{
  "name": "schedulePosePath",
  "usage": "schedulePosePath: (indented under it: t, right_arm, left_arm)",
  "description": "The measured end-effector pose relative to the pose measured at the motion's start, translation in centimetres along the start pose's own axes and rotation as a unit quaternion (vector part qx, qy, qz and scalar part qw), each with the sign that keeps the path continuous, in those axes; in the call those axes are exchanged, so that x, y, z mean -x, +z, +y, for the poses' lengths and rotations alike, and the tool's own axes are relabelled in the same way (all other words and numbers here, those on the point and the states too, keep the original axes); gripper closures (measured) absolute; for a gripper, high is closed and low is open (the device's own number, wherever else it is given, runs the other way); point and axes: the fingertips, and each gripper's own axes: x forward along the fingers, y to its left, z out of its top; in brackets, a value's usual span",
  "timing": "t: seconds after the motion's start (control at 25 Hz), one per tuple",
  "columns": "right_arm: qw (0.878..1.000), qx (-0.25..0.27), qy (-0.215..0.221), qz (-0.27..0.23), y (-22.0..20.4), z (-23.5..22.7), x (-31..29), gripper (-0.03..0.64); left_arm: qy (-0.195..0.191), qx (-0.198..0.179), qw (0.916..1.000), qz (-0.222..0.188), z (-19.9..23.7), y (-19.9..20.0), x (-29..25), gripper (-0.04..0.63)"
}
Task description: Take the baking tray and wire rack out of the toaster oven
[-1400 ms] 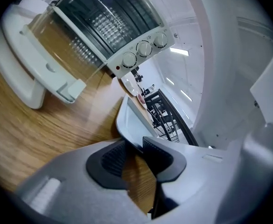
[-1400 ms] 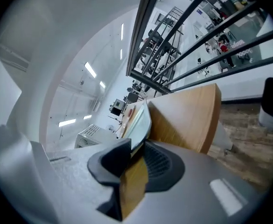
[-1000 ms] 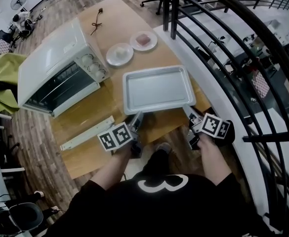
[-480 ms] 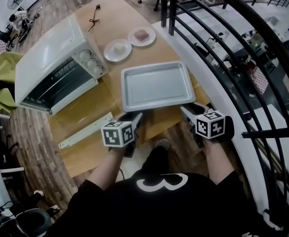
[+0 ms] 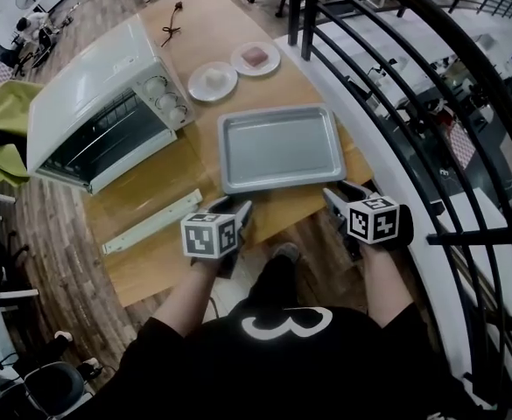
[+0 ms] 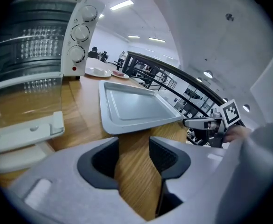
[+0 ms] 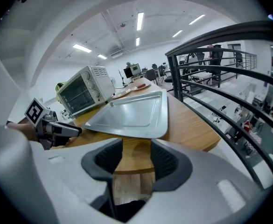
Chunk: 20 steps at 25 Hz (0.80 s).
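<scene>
The left gripper [image 5: 235, 205] [image 6: 134, 146] has its jaws wide and opening. Only bare wood of the table [image 5: 277, 210] shows between the dark pads [image 6: 103, 160], and they grip and touch nothing. The right gripper [image 5: 345, 192] [image 7: 136, 150] also stands wide apart and empty, its pads [image 7: 166, 161] framing the table's near edge and the floor below it.

The baking tray [image 5: 280, 147] [image 6: 131, 106] [image 7: 131, 111] lies flat and empty on the table, outside the toaster oven [image 5: 98, 103]. It sits just ahead of both grippers: the left fingertips stop just short of its near left corner, the right ones just short of its near right corner. In both gripper views the tray's near rim lies just beyond the pads, apart from them and not between them.

The toaster oven stands left of the tray with its glass door [image 5: 142, 186] folded down onto the table. Thin bars show in its dark mouth [image 5: 107, 140], perhaps the wire rack; I cannot tell for sure.
</scene>
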Motion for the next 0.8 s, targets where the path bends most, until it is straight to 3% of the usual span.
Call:
schedulePosePath:
  t: [0.2,0.32,0.44,0.52,0.68,0.8]
  right_arm:
    - [0.999,-0.01,0.012,-0.028,1.1,1.6,1.8,0.426]
    - [0.993,-0.048,0.077,-0.069,2.4,5.7,3.7,0.448]
    - [0.978,-0.081,0.161,-0.105,3.8,11.3,6.0,0.539]
    - [0.967,-0.082,0.21,-0.115,4.5,15.3,7.8,0.58]
    - [0.959,-0.004,0.259,-0.118,4.7,23.0,10.8,0.614]
    - [0.949,0.07,0.28,-0.128,5.0,27.9,12.4,0.614]
  left_arm:
    - [-0.008,0.001,0.9998,-0.02,-0.5,-0.2,2.1,0.408]
    - [-0.033,0.021,0.9972,-0.064,-2.2,0.9,4.9,0.416]
    - [-0.069,0.045,0.9896,-0.117,-4.5,2.3,9.1,0.497]
    - [-0.088,0.042,0.9835,-0.152,-6.3,3.0,12.6,0.545]
    - [-0.088,-0.008,0.9737,-0.21,-9.1,3.2,19.4,0.581]
    - [-0.078,-0.024,0.9652,-0.248,-9.4,2.9,24.2,0.586]
